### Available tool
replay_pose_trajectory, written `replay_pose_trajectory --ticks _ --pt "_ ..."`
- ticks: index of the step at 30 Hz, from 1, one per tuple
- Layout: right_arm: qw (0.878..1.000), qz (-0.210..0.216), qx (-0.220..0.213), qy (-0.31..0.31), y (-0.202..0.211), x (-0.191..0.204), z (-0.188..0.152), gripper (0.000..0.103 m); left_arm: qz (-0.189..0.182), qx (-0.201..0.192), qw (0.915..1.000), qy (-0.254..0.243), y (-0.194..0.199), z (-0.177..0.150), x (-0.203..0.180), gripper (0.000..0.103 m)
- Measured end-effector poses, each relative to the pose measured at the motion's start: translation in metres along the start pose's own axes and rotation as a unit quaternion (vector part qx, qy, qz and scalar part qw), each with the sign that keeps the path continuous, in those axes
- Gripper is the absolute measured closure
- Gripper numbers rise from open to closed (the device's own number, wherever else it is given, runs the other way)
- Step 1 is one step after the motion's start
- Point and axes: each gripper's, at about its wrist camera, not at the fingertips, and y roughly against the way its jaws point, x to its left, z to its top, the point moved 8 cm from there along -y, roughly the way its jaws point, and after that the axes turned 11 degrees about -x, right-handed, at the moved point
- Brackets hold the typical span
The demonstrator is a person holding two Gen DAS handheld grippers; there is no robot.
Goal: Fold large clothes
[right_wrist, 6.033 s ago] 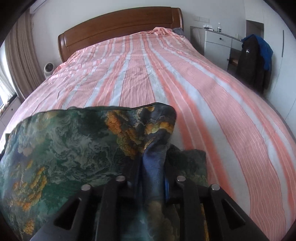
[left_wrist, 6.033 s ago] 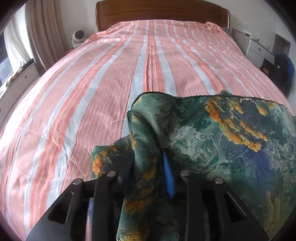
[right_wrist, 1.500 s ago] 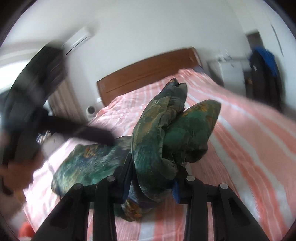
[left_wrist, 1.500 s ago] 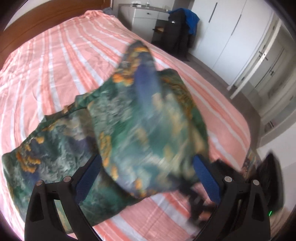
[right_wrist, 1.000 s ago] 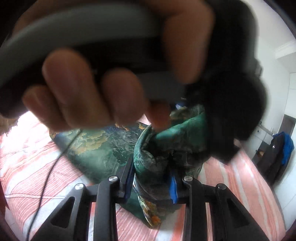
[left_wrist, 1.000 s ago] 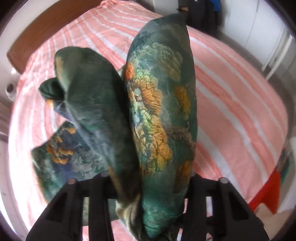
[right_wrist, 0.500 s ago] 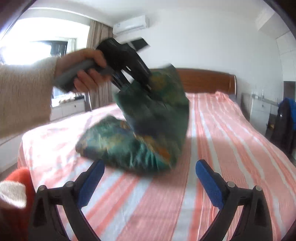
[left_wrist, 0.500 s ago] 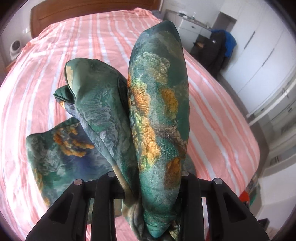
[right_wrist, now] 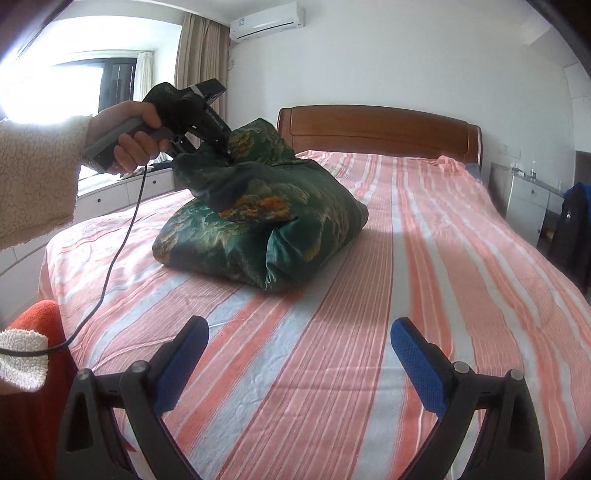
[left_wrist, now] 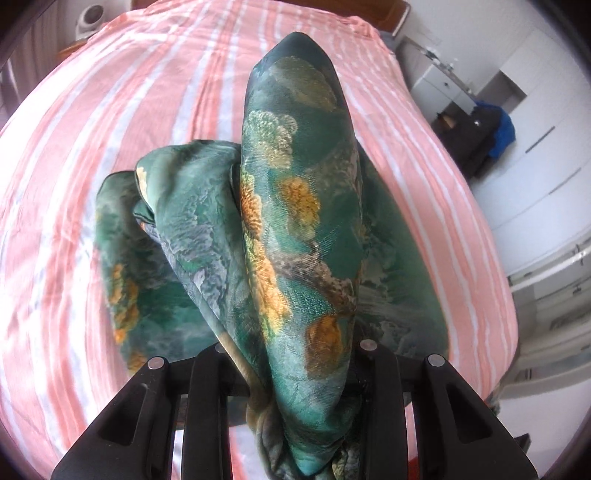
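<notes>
No brand or label can be read: a short line of pale lettering runs along the black body of the left gripper (right_wrist: 218,149), too small to make out, and the white wall-mounted air conditioner (right_wrist: 266,19) carries only a tiny illegible sticker. The large green satin garment printed with orange and blue-grey flowers (right_wrist: 266,229) lies bunched in a loose mound on the bed with the salmon-pink and pale-blue striped sheet (right_wrist: 443,258), towards the bed's left side in the right wrist view. The left gripper, held by a hand (right_wrist: 129,138) in a cream fleece sleeve (right_wrist: 37,177), is clamped on a thick gathered fold at the top of that mound; in the left wrist view the cloth (left_wrist: 295,229) rises between the narrow-set fingers and hides their pads. The right gripper (right_wrist: 299,354) hangs low over the near end of the bed with its blue-padded jaws spread wide and nothing between them. A broad bare stretch of sheet runs from the garment to the brown wooden headboard (right_wrist: 376,129) and across to the bed's right edge, beyond which stand a grey bedside cabinet (right_wrist: 532,206) and a dark jacket with a blue lining (right_wrist: 570,229). The near left corner is tighter, with an orange and white towel (right_wrist: 26,354) and the gripper's black cable (right_wrist: 118,251) hanging there.
</notes>
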Motion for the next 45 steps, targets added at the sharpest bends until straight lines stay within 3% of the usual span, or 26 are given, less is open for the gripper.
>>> replay_pose_trajectory --ticks 5,23,31,34,38,40,42,43,45 --pt "1.000 0.005 0.007 0.002 -0.002 0.009 -0.005 0.005 0.012 0.004 0.9997 0.022 -0.009 -0.007 0.024 0.073" --pt "1.000 0.014 0.028 0.002 -0.007 0.014 -0.015 0.005 0.024 0.019 0.9990 0.034 -0.021 -0.019 0.039 0.071" --pt "0.998 0.024 0.048 -0.039 -0.018 0.007 -0.017 0.005 0.018 0.019 0.9992 0.032 -0.028 -0.025 0.044 0.070" --pt "0.997 0.018 0.050 -0.058 -0.028 -0.010 -0.007 0.005 0.012 0.021 0.9991 0.035 -0.032 -0.029 0.049 0.070" --pt "0.994 0.006 0.016 -0.109 -0.056 -0.050 0.051 0.005 0.000 0.017 0.9991 0.040 -0.035 -0.032 0.055 0.069" --pt "0.990 0.026 0.006 -0.136 -0.078 -0.057 0.085 0.005 -0.008 0.016 0.9990 0.041 -0.035 -0.033 0.057 0.069" --pt "0.983 0.089 0.011 -0.163 -0.112 -0.047 0.116 0.005 -0.020 0.016 0.9987 0.044 -0.036 -0.033 0.061 0.069" --pt "0.976 0.125 0.024 -0.176 -0.128 -0.038 0.124 0.005 -0.026 0.016 0.9984 0.048 -0.036 -0.033 0.064 0.069" --pt "0.951 0.205 0.059 -0.225 -0.168 -0.017 0.131 0.005 -0.039 0.013 0.9975 0.058 -0.033 -0.034 0.069 0.069"
